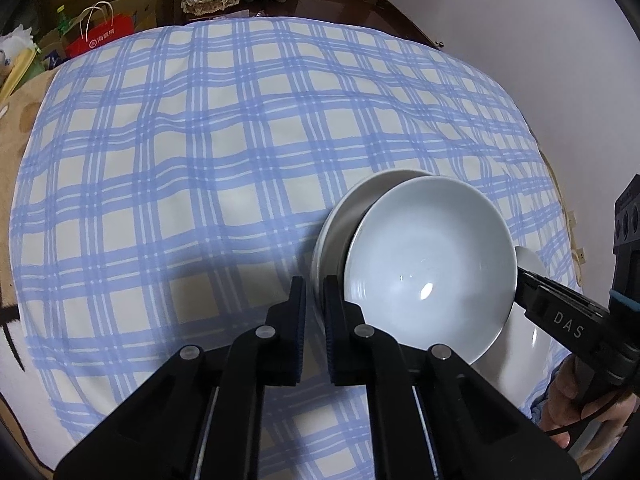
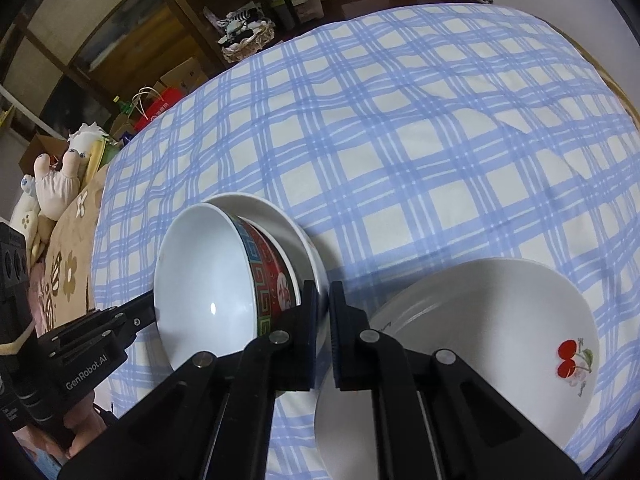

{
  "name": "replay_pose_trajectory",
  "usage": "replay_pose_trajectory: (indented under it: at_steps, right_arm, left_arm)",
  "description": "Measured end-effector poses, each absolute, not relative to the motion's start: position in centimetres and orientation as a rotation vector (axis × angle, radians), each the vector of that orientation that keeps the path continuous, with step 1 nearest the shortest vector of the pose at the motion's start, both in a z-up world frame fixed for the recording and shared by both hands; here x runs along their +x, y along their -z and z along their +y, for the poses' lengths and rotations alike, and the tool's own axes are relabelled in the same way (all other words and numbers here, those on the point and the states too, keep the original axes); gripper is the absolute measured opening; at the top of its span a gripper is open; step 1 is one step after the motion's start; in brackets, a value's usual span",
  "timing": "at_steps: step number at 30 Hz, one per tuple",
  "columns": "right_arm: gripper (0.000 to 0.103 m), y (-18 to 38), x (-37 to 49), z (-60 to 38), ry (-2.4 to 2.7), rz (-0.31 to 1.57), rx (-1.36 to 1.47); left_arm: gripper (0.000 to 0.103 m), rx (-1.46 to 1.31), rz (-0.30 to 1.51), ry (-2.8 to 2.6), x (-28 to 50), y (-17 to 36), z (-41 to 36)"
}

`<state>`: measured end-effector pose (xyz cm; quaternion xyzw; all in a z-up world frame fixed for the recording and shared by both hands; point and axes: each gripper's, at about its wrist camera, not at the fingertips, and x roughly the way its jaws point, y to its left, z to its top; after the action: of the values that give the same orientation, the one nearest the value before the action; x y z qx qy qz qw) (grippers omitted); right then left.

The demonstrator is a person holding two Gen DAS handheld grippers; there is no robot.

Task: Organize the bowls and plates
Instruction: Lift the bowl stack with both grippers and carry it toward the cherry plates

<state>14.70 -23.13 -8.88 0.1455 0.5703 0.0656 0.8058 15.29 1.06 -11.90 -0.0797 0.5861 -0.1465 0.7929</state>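
Left claw (image 1: 315, 300): nearly shut, pinching the near-left rim of the white bowl (image 1: 340, 216), as far as its own view shows. The tip is hidden in the right wrist view.

Patterned bowl (image 1: 428, 256): sits tilted inside the white bowl, not seated flat. The pair rests on the checked cloth (image 1: 200, 160), front-right area.

Right claw (image 2: 323, 300): also clamped down narrow, the white bowl's wall running into its gap on the opposite side.

Cherry plate (image 2: 500, 320): just right of the bowls, with other white dishes apparently stacked under it.

Handling, my read:
- Glazed ceramic is rigid, fairly heavy, slick and chips easily.
- Rim pinch is the only real hold, so go deep over the lip.
- The loose inner bowl can slide or clatter if tipped; keep the pair level.
- The soft cloth underneath gives unstable footing on set-down.
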Motion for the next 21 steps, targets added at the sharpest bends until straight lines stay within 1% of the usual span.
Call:
replay_pose_trajectory:
  at_steps: [15,21]
  right_arm:
    - [0.01,9.05,15.02,-22.98,-0.111,1.244,0.34]
    - [0.01,9.24,14.68,-23.2,-0.094,1.216,0.373]
  left_arm:
    - [0.009,-0.193,1.263,0.292,15.21,11.93,1.26]
    - [0.009,-0.189,1.25,0.267,14.99,11.86,1.19]
